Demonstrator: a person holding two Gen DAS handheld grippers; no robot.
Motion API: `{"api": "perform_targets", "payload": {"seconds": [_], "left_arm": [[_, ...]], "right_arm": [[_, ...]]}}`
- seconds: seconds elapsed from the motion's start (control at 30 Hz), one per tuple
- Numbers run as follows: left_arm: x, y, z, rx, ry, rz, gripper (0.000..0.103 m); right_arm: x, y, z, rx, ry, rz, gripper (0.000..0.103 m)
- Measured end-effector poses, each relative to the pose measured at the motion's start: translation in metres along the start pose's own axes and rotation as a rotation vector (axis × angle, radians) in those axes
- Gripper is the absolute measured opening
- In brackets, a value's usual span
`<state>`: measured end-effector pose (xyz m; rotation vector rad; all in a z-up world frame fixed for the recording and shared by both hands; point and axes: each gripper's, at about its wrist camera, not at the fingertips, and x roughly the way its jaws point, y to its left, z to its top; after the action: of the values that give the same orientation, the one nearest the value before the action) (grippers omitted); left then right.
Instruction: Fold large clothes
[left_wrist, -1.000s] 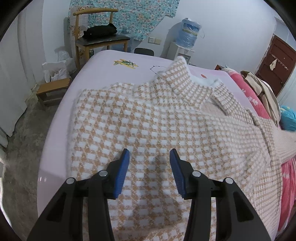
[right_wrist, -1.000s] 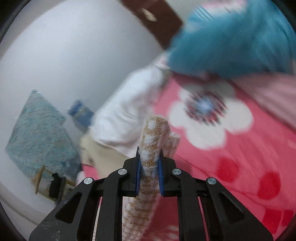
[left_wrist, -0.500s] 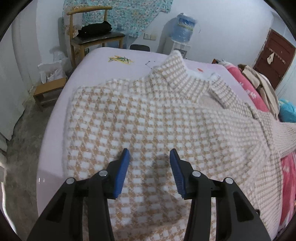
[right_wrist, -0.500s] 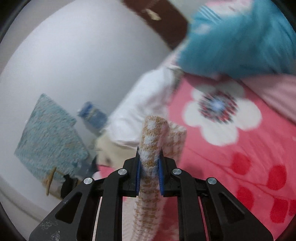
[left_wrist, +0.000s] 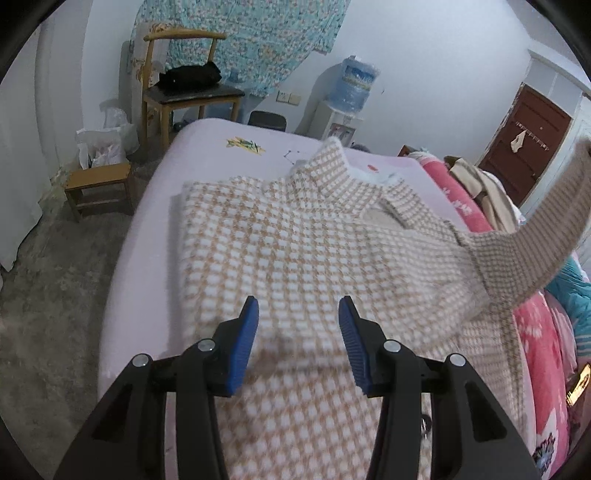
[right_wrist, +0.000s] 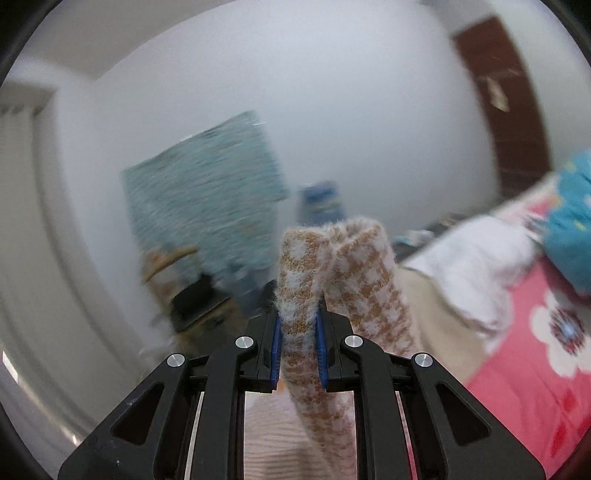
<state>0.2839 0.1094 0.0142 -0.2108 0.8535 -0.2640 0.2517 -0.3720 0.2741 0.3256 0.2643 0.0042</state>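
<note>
One sleeve (right_wrist: 325, 280) is clamped in the right hand-held gripper (right_wrist: 297, 343), raised at frame right; the sweater (left_wrist: 295, 251) lies on the bed (left_wrist: 147, 229) under the released left hand-held gripper (left_wrist: 298, 332).

We see our left gripper (left_wrist: 298, 334) as two black plastic arms with triangular cut-outs in their outer struts. Each arm carries two round silver screws near its front. The fingers (left_wrist: 245, 341) end in blue pads with fine ribbing on their inner faces. Our right gripper (right_wrist: 298, 343) has the same build: black arms, triangular cut-outs, four silver screws in a row, and narrow blue ribbed pads. Its lower left strut shows a few pale scuff specks.
</note>
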Motion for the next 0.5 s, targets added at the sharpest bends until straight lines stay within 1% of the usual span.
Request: {"api": "perform_targets", "payload": {"seconds": [0.07,0.1,0.17,0.2,0.27,0.3,0.33,0.4,0.43,0.47,0.5], "left_arm": [[-0.013,0.003,-0.004,0.001,-0.016,-0.008,0.044],[-0.021,0.005,-0.007,0.002,-0.026,-0.010,0.044],[-0.037,0.009,-0.013,0.003,-0.048,-0.014,0.044],[-0.043,0.011,-0.015,0.002,-0.055,-0.016,0.044],[-0.054,0.015,-0.020,-0.004,-0.064,-0.016,0.044],[-0.060,0.018,-0.023,-0.009,-0.067,-0.018,0.044],[-0.061,0.018,-0.024,-0.012,-0.068,-0.018,0.044],[-0.068,0.021,-0.030,-0.019,-0.066,-0.021,0.044],[-0.068,0.022,-0.031,-0.021,-0.063,-0.022,0.044],[-0.070,0.023,-0.033,-0.021,-0.060,-0.026,0.044],[-0.071,0.023,-0.034,-0.022,-0.058,-0.031,0.044]], "right_arm": [[0.010,0.044,-0.006,-0.072,0.018,0.061,0.014],[0.014,0.061,-0.010,-0.097,0.026,0.084,0.014],[0.025,0.104,-0.024,-0.170,0.051,0.143,0.014],[0.029,0.119,-0.030,-0.196,0.060,0.162,0.014],[0.038,0.153,-0.049,-0.256,0.090,0.210,0.015],[0.046,0.173,-0.065,-0.290,0.116,0.237,0.015],[0.055,0.191,-0.082,-0.321,0.154,0.269,0.019],[0.073,0.218,-0.116,-0.369,0.268,0.347,0.027],[0.084,0.231,-0.139,-0.393,0.351,0.396,0.044],[0.091,0.238,-0.153,-0.406,0.411,0.428,0.063],[0.099,0.246,-0.174,-0.420,0.489,0.473,0.067]]}}
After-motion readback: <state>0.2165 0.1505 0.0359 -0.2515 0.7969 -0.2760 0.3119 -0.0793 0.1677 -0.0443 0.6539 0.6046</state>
